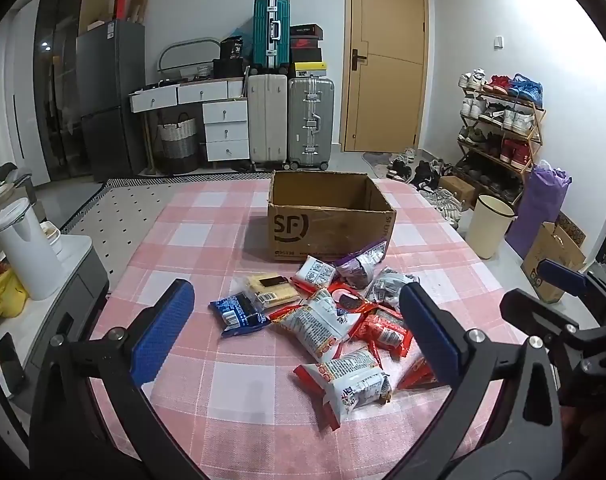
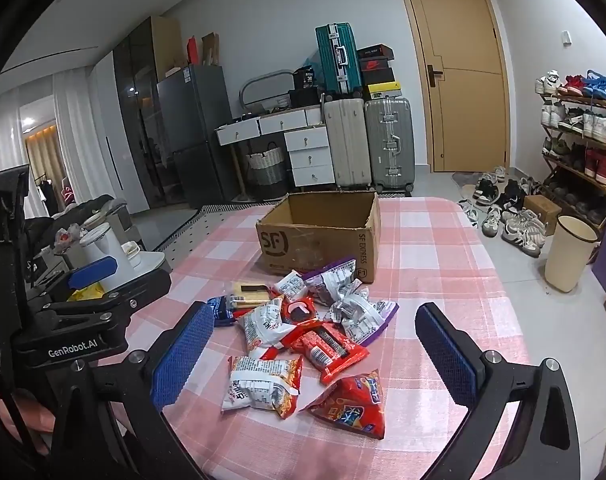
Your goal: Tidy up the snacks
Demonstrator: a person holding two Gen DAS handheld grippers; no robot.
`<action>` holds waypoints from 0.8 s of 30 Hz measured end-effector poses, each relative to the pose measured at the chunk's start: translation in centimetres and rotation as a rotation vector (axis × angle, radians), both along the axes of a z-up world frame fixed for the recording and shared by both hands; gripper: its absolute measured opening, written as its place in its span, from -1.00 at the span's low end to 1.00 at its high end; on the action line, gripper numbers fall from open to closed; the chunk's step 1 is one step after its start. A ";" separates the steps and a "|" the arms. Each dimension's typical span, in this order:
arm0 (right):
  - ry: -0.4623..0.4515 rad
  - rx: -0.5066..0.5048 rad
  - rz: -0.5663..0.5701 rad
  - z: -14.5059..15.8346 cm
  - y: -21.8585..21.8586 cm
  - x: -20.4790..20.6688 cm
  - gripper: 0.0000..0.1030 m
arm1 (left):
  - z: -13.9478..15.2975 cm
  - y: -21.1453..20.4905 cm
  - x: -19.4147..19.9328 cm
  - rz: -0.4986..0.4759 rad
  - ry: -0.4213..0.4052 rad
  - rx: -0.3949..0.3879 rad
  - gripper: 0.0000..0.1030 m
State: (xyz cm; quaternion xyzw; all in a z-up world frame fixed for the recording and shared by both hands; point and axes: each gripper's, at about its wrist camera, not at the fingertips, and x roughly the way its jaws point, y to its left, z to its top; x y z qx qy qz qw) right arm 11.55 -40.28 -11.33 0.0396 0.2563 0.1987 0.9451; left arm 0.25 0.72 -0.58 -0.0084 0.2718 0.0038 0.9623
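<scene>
A pile of snack packets (image 1: 335,312) lies on the pink checked table (image 1: 207,240), in front of an open cardboard box (image 1: 327,220) marked SF. The pile holds red-and-white bags, a blue packet (image 1: 239,314), a yellow bar (image 1: 269,286) and purple-and-silver packets (image 1: 361,264). My left gripper (image 1: 299,336) is open and empty, above the near side of the pile. My right gripper (image 2: 323,356) is open and empty, above the near packets (image 2: 263,384), with a red bag (image 2: 351,404) between its fingers in view. The box (image 2: 323,232) looks empty inside.
A white kettle (image 1: 23,248) and a yellow bag stand on a side unit left of the table. A cream bin (image 1: 489,226), a purple bag, a paper bag and a shoe rack (image 1: 499,128) are right of the table. Suitcases and drawers stand at the far wall.
</scene>
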 end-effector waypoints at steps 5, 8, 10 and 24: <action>-0.004 0.008 0.003 0.0 -0.7 -0.9 0.99 | 0.0 -0.2 -0.2 -0.002 -0.008 -0.002 0.99; -0.005 0.009 0.002 -0.1 -0.9 -0.8 0.99 | 0.1 -0.1 -0.3 -0.004 -0.010 -0.002 0.99; -0.002 0.010 0.003 -0.1 -1.0 -0.8 0.99 | 0.2 0.0 -0.4 -0.002 -0.013 -0.004 0.99; 0.002 0.015 0.005 -0.2 -1.0 -0.8 0.99 | 0.2 0.0 -0.6 -0.004 -0.013 -0.006 0.99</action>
